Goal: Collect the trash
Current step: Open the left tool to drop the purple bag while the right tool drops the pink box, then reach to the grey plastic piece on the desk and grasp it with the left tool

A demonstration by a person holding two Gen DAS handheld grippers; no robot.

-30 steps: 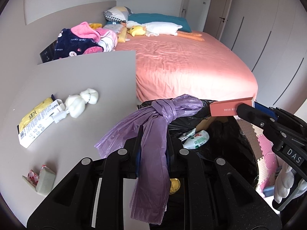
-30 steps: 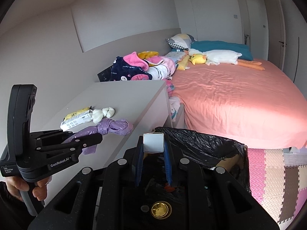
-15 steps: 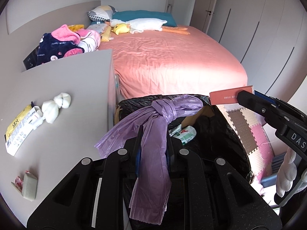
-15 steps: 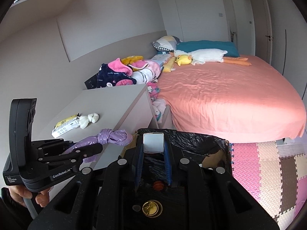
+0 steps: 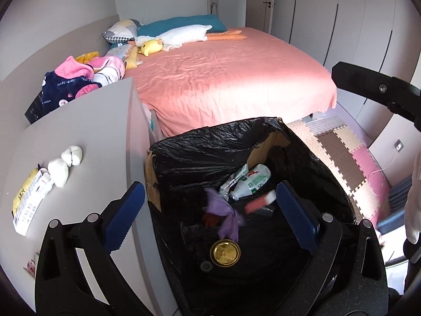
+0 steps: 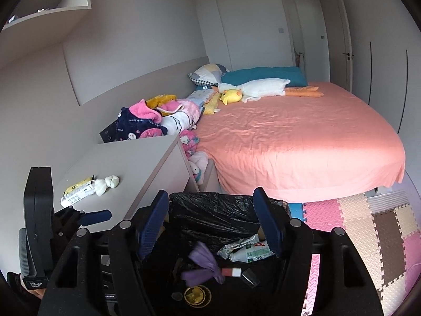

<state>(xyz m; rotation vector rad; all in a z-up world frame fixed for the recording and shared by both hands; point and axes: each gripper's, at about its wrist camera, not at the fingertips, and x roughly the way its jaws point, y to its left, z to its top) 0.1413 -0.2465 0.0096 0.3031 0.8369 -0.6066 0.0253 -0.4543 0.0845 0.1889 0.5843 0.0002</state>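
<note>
Both grippers are hanging over the bin point(image 5: 236, 137), which is lined with a black bag. The left gripper point(image 5: 208, 210) is standing with its blue fingers point(image 5: 123, 210) spread wide, having just been opening, and nothing is lying between the pads. The right gripper point(image 6: 210, 223) is likewise standing parted, its fingers point(image 6: 265, 221) having just been opening, and gripping nothing.

Below both pairs of fingers, inside the bin, the purple bag point(image 5: 226, 213) is showing blurred, its long axis running roughly from the knotted bunch at the far left toward the tail at the near right in the left wrist view. Just beside it the red and white box point(image 5: 260, 202) is also blurred, its long axis lying slantwise, white end toward the right finger. Behind them a crumpled white wrapper point(image 5: 250, 181) is resting against the bin's far side.

Left of the bin, the bench point(image 5: 92, 137) is carrying white tissue wads point(image 5: 65, 166) and a yellow and white packet point(image 5: 26, 200). Beyond, the pink bed point(image 5: 231, 79) is stretching away.
</note>
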